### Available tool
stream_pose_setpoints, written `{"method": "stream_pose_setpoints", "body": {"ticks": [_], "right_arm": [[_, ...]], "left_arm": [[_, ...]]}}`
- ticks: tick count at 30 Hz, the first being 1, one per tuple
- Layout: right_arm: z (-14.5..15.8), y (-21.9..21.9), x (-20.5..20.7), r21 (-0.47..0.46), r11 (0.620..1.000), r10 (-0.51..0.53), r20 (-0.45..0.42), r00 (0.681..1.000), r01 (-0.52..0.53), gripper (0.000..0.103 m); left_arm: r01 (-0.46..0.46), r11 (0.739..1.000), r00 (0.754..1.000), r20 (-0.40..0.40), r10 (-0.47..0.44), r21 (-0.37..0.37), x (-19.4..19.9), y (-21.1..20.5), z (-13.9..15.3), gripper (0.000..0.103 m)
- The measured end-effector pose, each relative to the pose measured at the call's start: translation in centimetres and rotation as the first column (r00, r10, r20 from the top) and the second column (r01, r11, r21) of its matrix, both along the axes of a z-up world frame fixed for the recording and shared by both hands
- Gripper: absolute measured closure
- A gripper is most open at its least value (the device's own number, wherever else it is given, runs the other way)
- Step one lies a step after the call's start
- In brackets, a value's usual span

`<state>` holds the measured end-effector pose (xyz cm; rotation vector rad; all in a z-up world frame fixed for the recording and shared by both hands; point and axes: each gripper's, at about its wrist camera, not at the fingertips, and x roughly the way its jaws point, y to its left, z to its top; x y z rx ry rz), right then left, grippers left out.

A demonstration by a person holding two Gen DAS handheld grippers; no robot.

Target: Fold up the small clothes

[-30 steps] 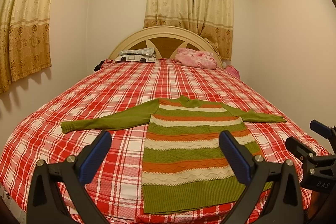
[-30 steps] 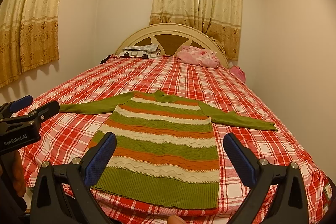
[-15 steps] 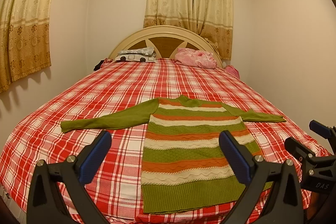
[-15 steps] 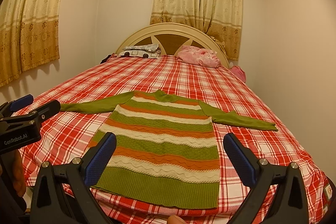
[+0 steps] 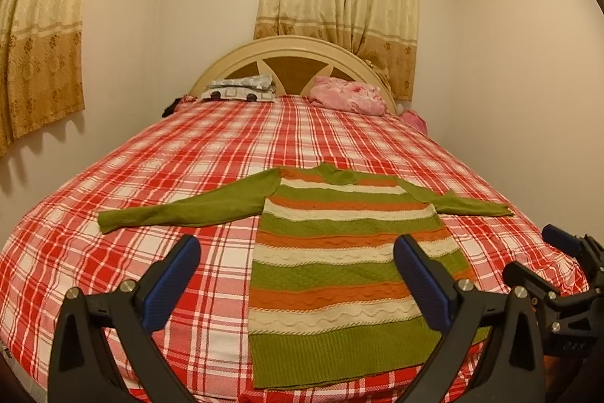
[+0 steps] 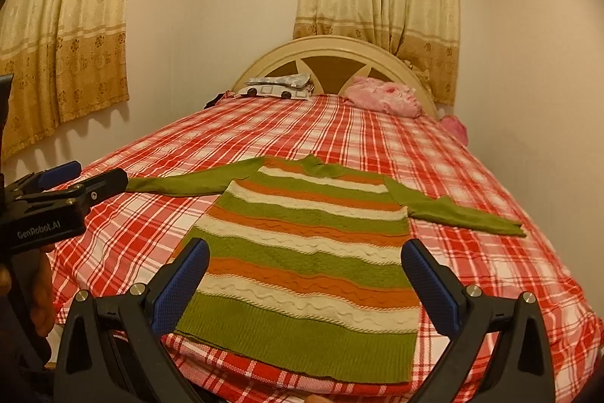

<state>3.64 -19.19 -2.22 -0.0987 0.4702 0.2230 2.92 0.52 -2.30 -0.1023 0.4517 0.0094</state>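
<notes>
Left tool and right tool, both with jaws spread wide and holding nothing, poised above the near edge of the bed. Each tool's blue-padded fingers frame the lower half of the garment without touching it. The right tool appears at the right margin of the left wrist view, and the left tool at the left margin of the right wrist view, so the two stand side by side and apart.

The striped sweater lies flat and face up on the red plaid bedspread, hem nearest the tools, collar pointing toward the headboard. Its left sleeve and right sleeve are spread outward to either side. No fold is yet visible.

Step in hand, as judged: the approach before the first fold. The next move probably calls for each tool to descend to a sleeve or a side edge, pinch a single layer of knit, and carry it across the body. The loose knit may stretch or drag the bedspread if pinched too deep.

Pillows and a pink bundle rest at the headboard, well apart from the sweater.
</notes>
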Motion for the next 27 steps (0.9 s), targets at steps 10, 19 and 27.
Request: {"method": "stream_pose_setpoints", "body": {"ticks": [10, 19, 27], "right_arm": [[-2.8, -4.8, 7.7, 0.026, 0.997, -0.07, -0.094, 0.993, 0.072, 0.001], [-5.5, -11.2, 15.4, 0.032, 0.98, -0.187, -0.195, 0.963, 0.197, 0.001], [-8.1, -19.3, 20.9, 0.059, 0.94, -0.308, -0.274, 0.911, 0.335, 0.003]], "left_arm": [[0.044, 0.998, 0.999, -0.035, -0.042, 0.054, 7.5, -0.8, -1.2, 0.0], [0.053, 0.996, 0.995, -0.093, -0.046, 0.071, 14.9, -1.7, -3.9, 0.0], [0.053, 0.995, 0.989, -0.145, -0.041, 0.085, 20.2, -2.5, -6.4, 0.0]]}}
